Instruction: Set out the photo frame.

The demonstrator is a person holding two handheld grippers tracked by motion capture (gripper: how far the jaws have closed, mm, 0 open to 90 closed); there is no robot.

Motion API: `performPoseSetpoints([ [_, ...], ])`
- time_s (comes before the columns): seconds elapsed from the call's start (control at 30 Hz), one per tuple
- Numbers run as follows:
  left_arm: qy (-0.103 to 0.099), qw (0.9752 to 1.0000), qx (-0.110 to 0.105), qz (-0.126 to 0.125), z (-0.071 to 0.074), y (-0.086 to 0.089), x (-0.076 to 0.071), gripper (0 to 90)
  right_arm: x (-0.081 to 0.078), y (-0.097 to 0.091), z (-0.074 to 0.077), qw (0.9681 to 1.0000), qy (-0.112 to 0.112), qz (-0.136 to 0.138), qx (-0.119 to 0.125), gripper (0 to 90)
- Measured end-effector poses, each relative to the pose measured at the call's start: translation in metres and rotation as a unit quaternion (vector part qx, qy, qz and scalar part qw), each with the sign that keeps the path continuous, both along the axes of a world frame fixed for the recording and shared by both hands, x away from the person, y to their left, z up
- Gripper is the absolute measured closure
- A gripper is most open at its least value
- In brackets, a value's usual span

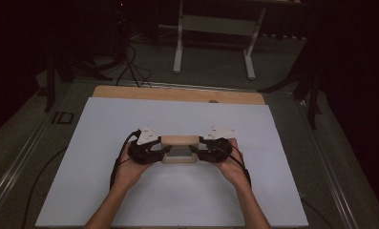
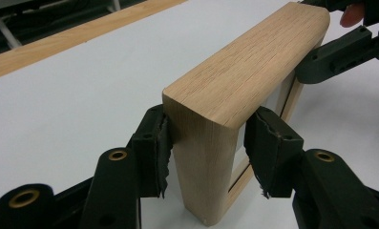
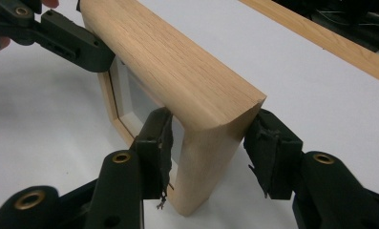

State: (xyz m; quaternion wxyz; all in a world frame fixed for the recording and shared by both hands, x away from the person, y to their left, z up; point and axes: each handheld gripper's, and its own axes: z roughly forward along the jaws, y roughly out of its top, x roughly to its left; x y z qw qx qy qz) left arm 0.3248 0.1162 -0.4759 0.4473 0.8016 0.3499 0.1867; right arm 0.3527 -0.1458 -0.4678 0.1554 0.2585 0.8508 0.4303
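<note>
While the wooden frame [image 1: 179,149] stands on edge mid-frame, long axis left-right, left gripper [image 2: 206,143] and right gripper [image 3: 210,143] each straddle an end, pad contact indiscernible.

One wooden frame [image 1: 179,140] standing on edge; two grippers, the left gripper [image 1: 159,153] and the right gripper [image 1: 200,152], one at each end; two hands, left hand [image 1: 128,169] and right hand [image 1: 233,167]; one white board [image 1: 106,143]; one wooden table [image 1: 130,92].
</note>
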Motion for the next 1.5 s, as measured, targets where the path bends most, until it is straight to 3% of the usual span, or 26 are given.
performPoseSetpoints([
  [0.33, 0.012, 0.9999, -0.005, 0.008, 0.001, 0.001, 0.005, 52.2, 0.006, 0.003, 0.002, 0.9996, 0.022, -0.016, 0.005, 52.9],
  [0.43, 0.024, 0.9996, -0.007, 0.013, 0.003, 0.001, 0.011, 52.1, 0.008, 0.004, 0.001, 0.9993, 0.026, -0.027, 0.008, 53.2],
  [0.9, 0.031, 0.9995, -0.001, 0.003, 0.003, 0.001, 0.025, 51.1, 0.010, 0.004, -0.001, 0.9985, 0.025, -0.048, 0.007, 55.9],
  [1.5, 0.038, 0.9990, -0.006, 0.020, 0.002, -0.002, 0.029, 50.1, 0.018, 0.003, -0.003, 0.9974, 0.038, -0.059, 0.019, 55.2],
])
